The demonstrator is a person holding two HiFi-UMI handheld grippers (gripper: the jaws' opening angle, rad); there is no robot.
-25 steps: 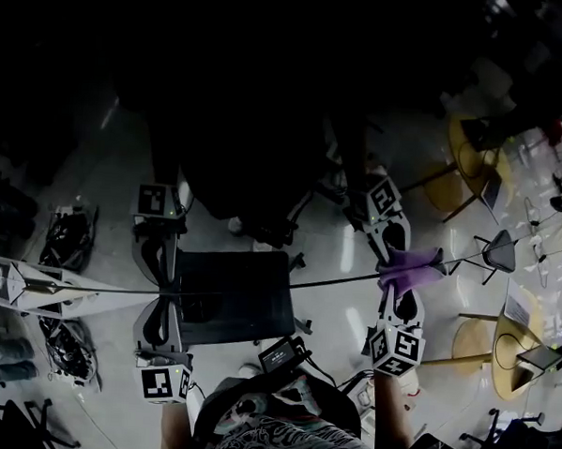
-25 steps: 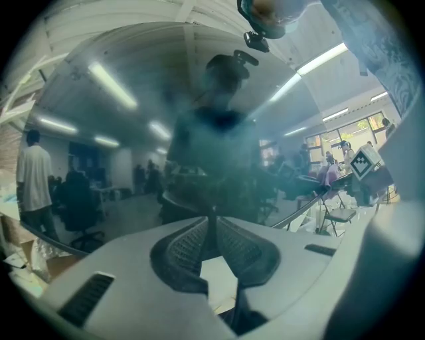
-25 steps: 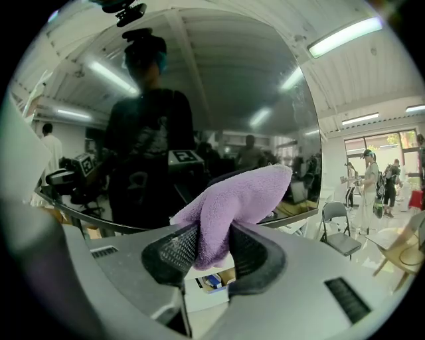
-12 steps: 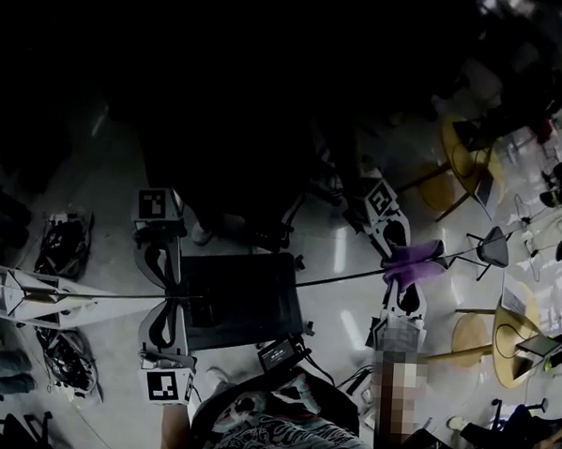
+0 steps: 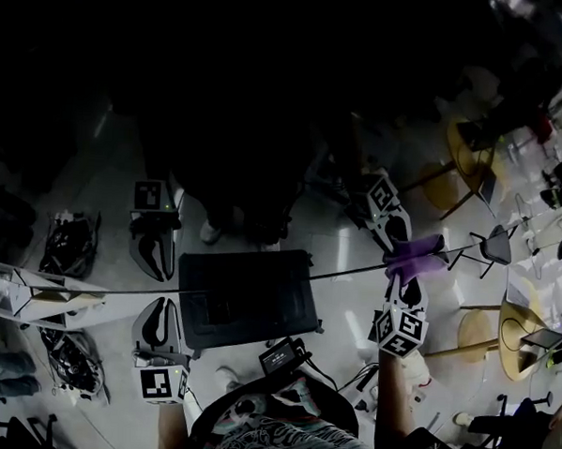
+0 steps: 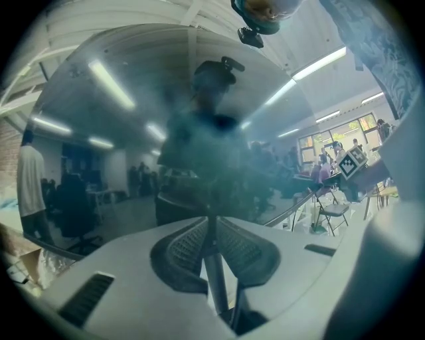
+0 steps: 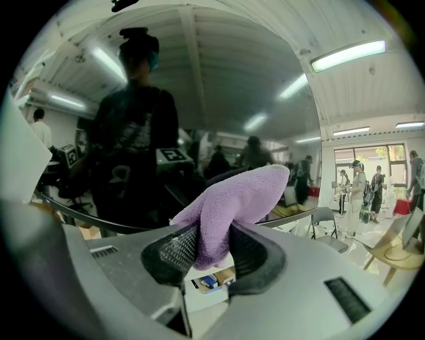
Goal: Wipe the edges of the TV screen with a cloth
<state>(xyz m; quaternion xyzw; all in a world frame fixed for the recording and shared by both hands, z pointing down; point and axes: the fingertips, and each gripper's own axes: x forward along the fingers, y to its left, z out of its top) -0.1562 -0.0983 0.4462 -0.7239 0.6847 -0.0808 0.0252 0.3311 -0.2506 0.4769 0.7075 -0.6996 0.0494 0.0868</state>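
The purple cloth (image 5: 416, 257) is clamped in the right gripper (image 5: 407, 280) jaws at the TV screen (image 5: 265, 171) edge. The left gripper (image 5: 164, 307) jaws are together, holding no cloth. Wiping is judged under way; the finished length cannot be told.

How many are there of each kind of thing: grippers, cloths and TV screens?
Grippers: 2, the left gripper and the right gripper
Purple cloth: 1
TV screen: 1
Total: 4

readable text: none | white label on black box (image 5: 279, 355): too small to read
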